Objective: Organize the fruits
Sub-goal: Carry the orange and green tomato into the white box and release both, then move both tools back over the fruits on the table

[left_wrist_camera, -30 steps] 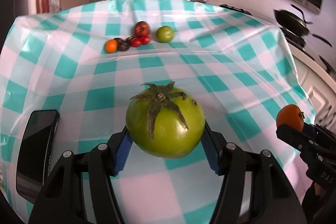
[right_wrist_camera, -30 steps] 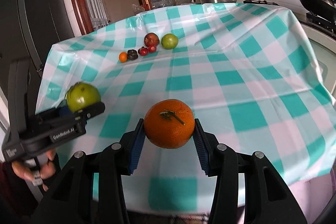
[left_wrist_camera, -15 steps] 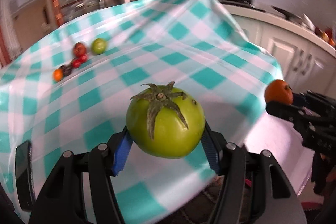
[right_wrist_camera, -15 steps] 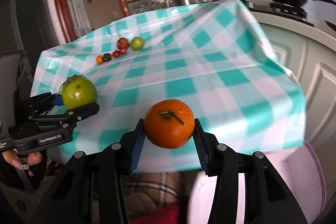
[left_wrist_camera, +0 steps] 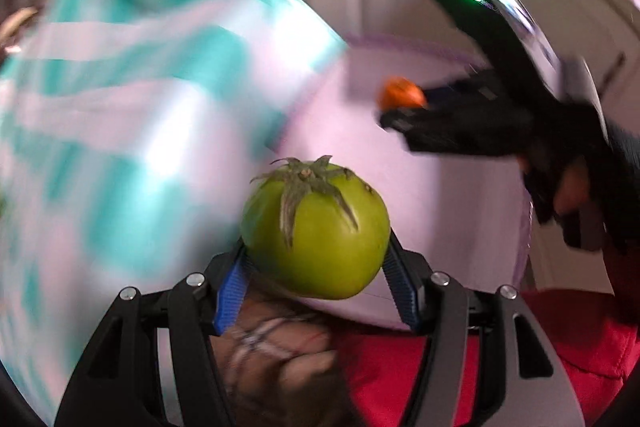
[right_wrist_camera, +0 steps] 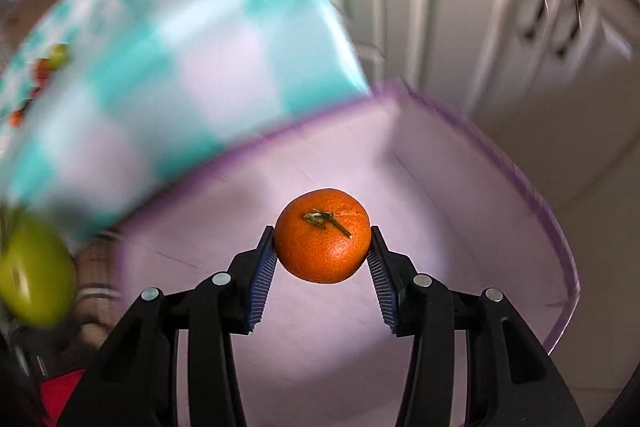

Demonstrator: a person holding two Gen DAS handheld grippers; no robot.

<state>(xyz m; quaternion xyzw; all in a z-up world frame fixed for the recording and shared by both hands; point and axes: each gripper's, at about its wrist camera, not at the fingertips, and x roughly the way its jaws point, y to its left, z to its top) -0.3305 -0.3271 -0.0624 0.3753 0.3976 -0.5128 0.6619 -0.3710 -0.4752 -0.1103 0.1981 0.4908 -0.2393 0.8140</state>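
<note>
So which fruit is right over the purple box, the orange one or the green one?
The round orange mandarin, held in the right gripper, hangs above the pale purple box. The green tomato sits off beside its edge.

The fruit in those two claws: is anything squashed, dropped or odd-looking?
Nothing stands out. The green tomato sits whole in the left gripper, and the orange sits whole in the right gripper, above a pale bin. Only the tablecloth is motion-blurred.

left gripper [left_wrist_camera: 316, 263] swung off the checked tablecloth [left_wrist_camera: 132, 99] toward the pale purple-rimmed bin [right_wrist_camera: 556, 227] | right gripper [right_wrist_camera: 322, 255] now over the bin interior | table fruits [right_wrist_camera: 50, 65] pushed to far left
</note>
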